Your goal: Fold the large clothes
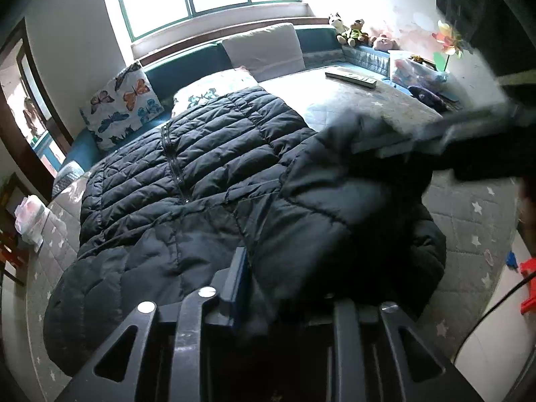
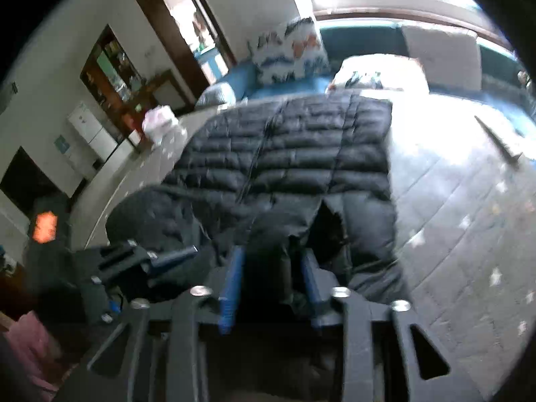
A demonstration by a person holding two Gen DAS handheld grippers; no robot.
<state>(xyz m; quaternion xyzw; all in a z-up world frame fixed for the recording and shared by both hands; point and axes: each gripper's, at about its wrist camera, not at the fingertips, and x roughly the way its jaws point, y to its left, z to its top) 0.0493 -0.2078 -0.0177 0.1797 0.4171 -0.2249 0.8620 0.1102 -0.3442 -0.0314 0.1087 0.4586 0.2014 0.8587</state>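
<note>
The jacket (image 1: 201, 181), a big black quilted puffer, lies spread along the bed (image 1: 469, 221), zip up, its near end bunched under my hands; I judge it light, soft and slippery, best pinched at a hem or seam, not a puffy panel. My right gripper (image 2: 271, 268) is pinched narrow on a dark fold, while my left gripper (image 1: 284, 288) stands part open with fabric between its fingers.

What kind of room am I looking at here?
Most likely a bedroom in a home. A black puffer jacket lies spread on a bed with a star-patterned quilt, a butterfly pillow leans at the head, and stuffed toys sit under the window.
</note>
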